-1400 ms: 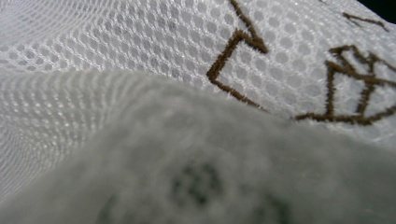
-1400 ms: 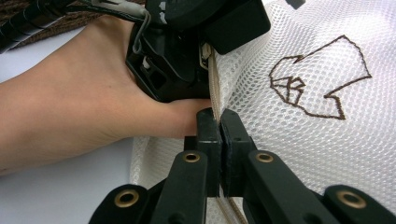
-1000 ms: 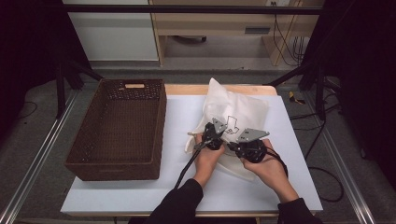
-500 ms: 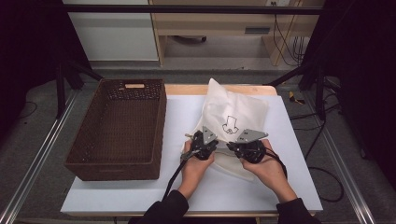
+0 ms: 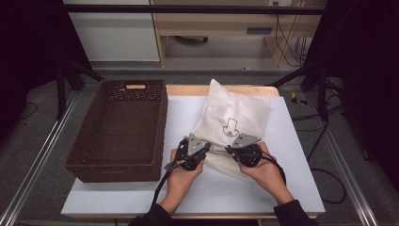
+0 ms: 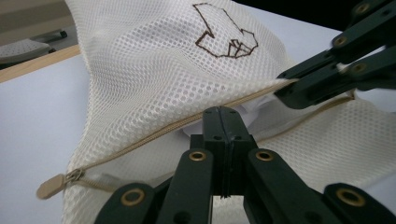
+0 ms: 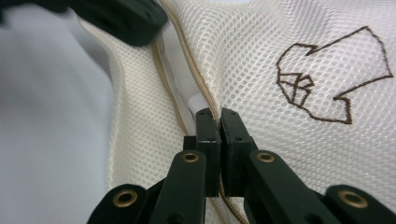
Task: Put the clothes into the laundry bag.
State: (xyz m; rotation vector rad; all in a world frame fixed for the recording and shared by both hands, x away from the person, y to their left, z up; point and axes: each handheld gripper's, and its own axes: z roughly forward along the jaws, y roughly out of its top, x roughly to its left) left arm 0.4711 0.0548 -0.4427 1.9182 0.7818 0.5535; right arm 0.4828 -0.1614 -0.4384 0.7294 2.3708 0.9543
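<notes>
Nearest to us, the left gripper (image 5: pixel 197 141) has its jaws pressed together on the upper lip of the open zip of the cream mesh laundry bag with a brown outline emblem (image 5: pixel 231 123); in the left gripper view the fingertips (image 6: pixel 223 122) pinch the tape edge, and the tan zip pull (image 6: pixel 52 185) lies low on the far left of them, at the end of the zip line. Just beside it, the right gripper (image 5: pixel 234 147) is likewise closed tight on the same upper lip, the mesh seam caught between its fingertips (image 7: pixel 218 122) and the brown emblem (image 7: pixel 332 80) lying to their right. Between the two grips the zip gapes, and a white folded cloth (image 6: pixel 254 108) shows inside the opening just beyond the left fingertips. We judge the step in hand to be spreading the bag's mouth, both grippers holding one lip. The next move calls for a held lip on one side while the other gripper lets go and reaches into the gap for the white contents, or for lifting the bag whole. Well apart on the left fingers' far side stands the dark brown woven rectangular basket (image 5: pixel 117 165) on the white table sheet (image 5: pixel 301 188).
</notes>
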